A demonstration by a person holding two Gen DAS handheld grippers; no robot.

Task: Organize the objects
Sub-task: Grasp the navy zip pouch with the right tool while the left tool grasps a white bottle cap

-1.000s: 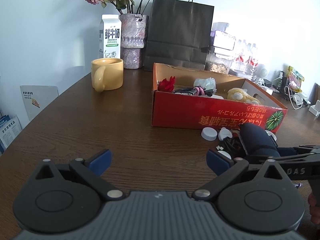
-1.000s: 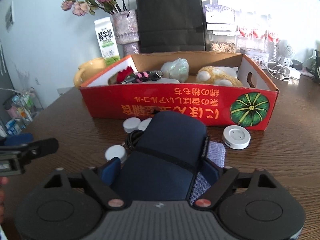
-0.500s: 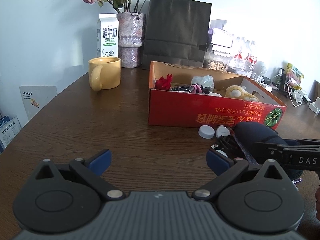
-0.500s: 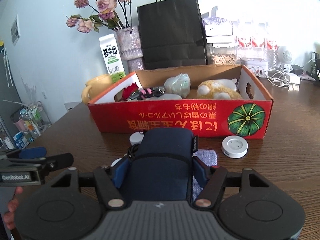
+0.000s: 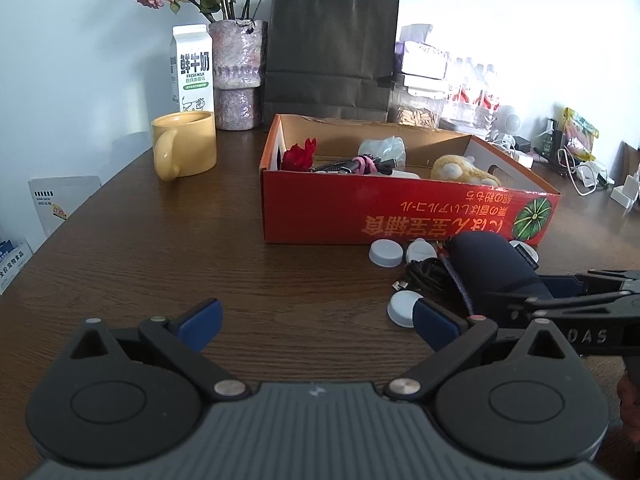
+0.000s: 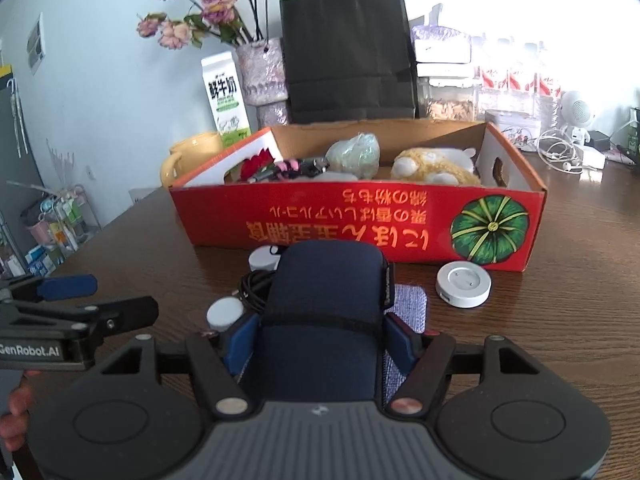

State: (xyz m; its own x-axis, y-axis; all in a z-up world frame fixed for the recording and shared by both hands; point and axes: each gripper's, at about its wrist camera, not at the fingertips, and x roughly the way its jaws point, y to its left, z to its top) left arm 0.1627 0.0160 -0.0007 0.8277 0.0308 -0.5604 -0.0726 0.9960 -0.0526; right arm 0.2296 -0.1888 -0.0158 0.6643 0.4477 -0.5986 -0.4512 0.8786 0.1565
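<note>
Right gripper [image 6: 320, 340] is pinching the navy pouch [image 6: 324, 300], jaws easing apart around it, pouch sitting between the pads just short of the red box [image 6: 360, 220]. Left gripper [image 5: 316, 320] is spread, holding nothing, off to the pouch's left. Risk: grip loosening, so the soft pouch is liable to sag out or snag the cable [image 6: 252, 284] under it. Only the right view shows the white puck [image 6: 463, 283]; only the left shows the mug [image 5: 186, 146] whole.
</note>
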